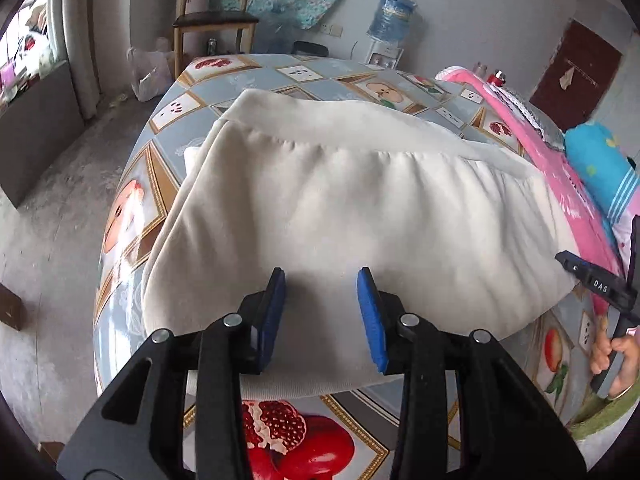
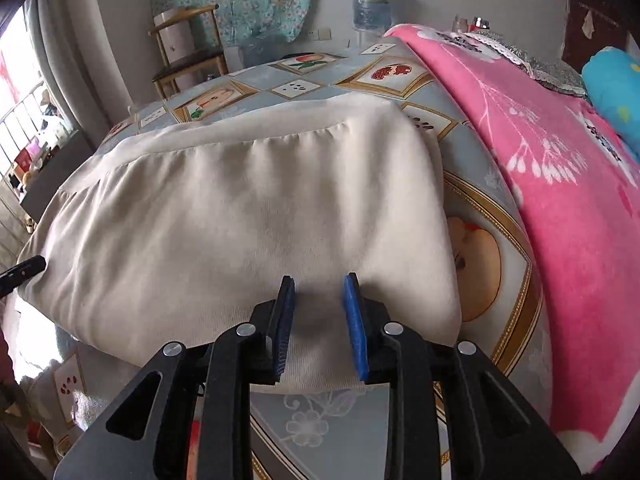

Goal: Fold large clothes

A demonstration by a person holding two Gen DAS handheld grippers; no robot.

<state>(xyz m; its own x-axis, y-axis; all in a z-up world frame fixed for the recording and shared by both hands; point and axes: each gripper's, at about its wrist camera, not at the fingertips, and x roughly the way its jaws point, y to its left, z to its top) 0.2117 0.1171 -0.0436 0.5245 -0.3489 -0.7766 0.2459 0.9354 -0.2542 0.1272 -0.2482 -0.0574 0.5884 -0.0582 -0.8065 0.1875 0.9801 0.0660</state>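
Note:
A cream garment (image 1: pixel 340 200) lies folded into a thick rectangle on the fruit-patterned tablecloth (image 1: pixel 192 108), its gathered waistband at the far side. My left gripper (image 1: pixel 322 274) hovers over the garment's near left part, blue pads apart, flat cloth showing between them and nothing pinched. In the right wrist view the same garment (image 2: pixel 240 208) fills the middle, and my right gripper (image 2: pixel 319 280) stands open over its near right corner with only flat cloth in the gap. A hand holds the right gripper's body (image 1: pixel 600 288) at the left wrist view's right edge.
A pink flowered blanket (image 2: pixel 560 200) lies along the table's right side, with a blue pillow (image 1: pixel 600 160) beyond it. Behind the table stand a wooden chair (image 1: pixel 216 20) and a water dispenser (image 1: pixel 390 16). A plastic bag (image 1: pixel 148 72) sits on the floor at the left.

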